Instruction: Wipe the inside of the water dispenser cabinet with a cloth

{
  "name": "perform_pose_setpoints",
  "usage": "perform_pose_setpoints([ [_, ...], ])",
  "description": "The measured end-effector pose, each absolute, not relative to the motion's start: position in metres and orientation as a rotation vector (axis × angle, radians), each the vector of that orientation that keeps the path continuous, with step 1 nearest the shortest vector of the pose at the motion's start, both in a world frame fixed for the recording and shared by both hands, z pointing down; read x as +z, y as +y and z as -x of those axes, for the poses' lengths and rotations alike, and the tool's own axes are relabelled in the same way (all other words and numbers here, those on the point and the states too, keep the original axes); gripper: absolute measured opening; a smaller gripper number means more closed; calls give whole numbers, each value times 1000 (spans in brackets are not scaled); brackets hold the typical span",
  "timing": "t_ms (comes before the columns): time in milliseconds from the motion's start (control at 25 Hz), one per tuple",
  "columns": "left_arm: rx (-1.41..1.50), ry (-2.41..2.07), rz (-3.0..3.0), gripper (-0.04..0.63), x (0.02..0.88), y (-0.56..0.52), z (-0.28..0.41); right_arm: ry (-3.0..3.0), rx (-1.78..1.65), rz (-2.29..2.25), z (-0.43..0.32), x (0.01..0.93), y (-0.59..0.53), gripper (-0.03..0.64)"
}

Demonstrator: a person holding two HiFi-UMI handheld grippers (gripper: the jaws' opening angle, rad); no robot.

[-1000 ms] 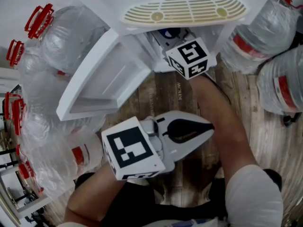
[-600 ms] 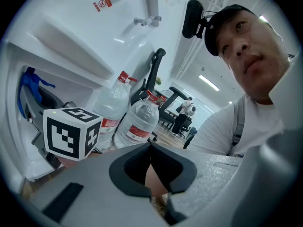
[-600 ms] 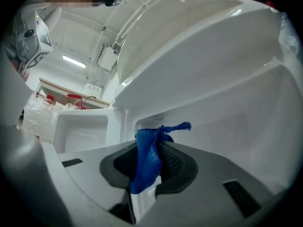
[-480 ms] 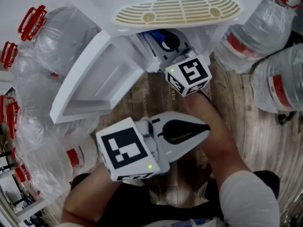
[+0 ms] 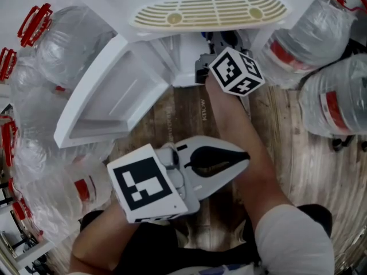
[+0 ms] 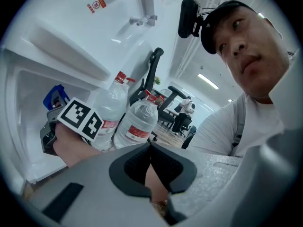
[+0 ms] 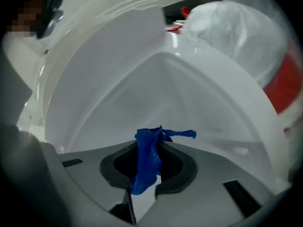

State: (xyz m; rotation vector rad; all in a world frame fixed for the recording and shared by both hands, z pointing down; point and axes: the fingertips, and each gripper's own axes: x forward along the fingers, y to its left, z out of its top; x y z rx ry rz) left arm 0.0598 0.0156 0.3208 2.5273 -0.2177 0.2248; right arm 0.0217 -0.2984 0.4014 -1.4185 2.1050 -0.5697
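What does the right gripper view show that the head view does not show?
Right gripper view only: a crumpled blue cloth pinched by the right gripper. Head view only: the left gripper, shut and empty, the cream slotted drip tray, the wooden plank floor. Both: the white plastic dispenser cabinet and clear plastic water bottles.

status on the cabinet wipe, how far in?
Done: the cabinet door is open and the blue cloth is clamped in the right gripper. In hand: that gripper is reaching into the cabinet, cloth facing its white interior. The left gripper is shut, empty, held outside. Left: the wiping itself. No view shows contact or how much surface has been covered.
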Motion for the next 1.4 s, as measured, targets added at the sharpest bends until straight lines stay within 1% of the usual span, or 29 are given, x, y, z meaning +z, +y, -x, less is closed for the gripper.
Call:
perform_pose_setpoints([
  [80, 226, -223, -2528, -5, 319, 17, -58, 1974, -681, 1389, -34, 404, -305, 75],
  [360, 238, -222, -2526, -5, 322, 20, -56, 1736, -826, 1308, -63, 408, -316, 74],
  [560, 243, -213, -2519, -5, 325, 19, -58, 1653, -863, 1268, -77, 408, -310, 72],
  [1000, 230, -193, -2520, -5, 322, 21, -67, 1616, -808, 1304, -101, 395, -266, 72],
  [1200, 227, -185, -2524, -5, 320, 21, -73, 1658, -809, 1267, -81, 398, -258, 72],
  [1400, 252, -185, -2536, -5, 321, 25, -75, 1638, -886, 1292, -72, 424, -278, 72],
])
